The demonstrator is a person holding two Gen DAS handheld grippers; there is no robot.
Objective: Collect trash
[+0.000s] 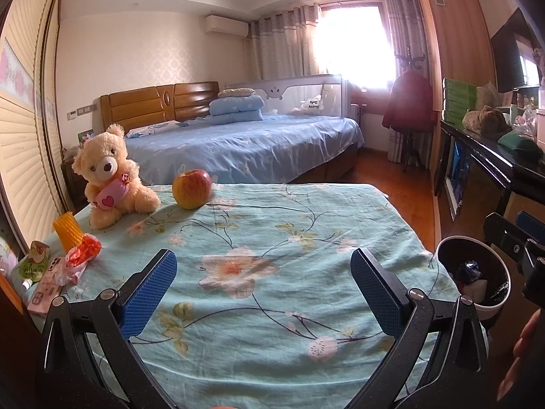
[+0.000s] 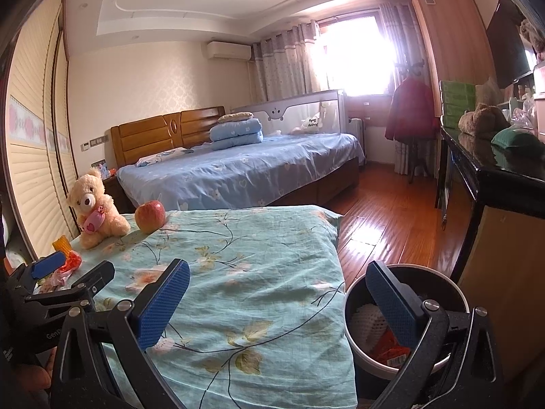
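Note:
My left gripper [image 1: 264,289] hangs open over the flowered teal cloth [image 1: 272,238], nothing between its blue pads. An orange and pink crumpled wrapper [image 1: 81,254] lies at the cloth's left edge, beside a yellow ribbed cup [image 1: 67,230]. The round bin [image 1: 477,279] with a white rim stands right of the table, trash inside. In the right wrist view my right gripper [image 2: 279,301] is open too, its right finger [image 2: 391,303] above the bin [image 2: 405,323], which holds white foam netting and an orange wrapper [image 2: 391,347]. The left gripper [image 2: 73,267] shows at the left, near the wrapper [image 2: 69,262].
A teddy bear [image 1: 109,177] and an apple [image 1: 191,189] sit at the table's far left. A phone in a pink case [image 1: 46,284] and a green pouch [image 1: 34,262] lie by the left edge. A blue bed [image 1: 245,146] lies behind, a black counter [image 1: 494,156] to the right.

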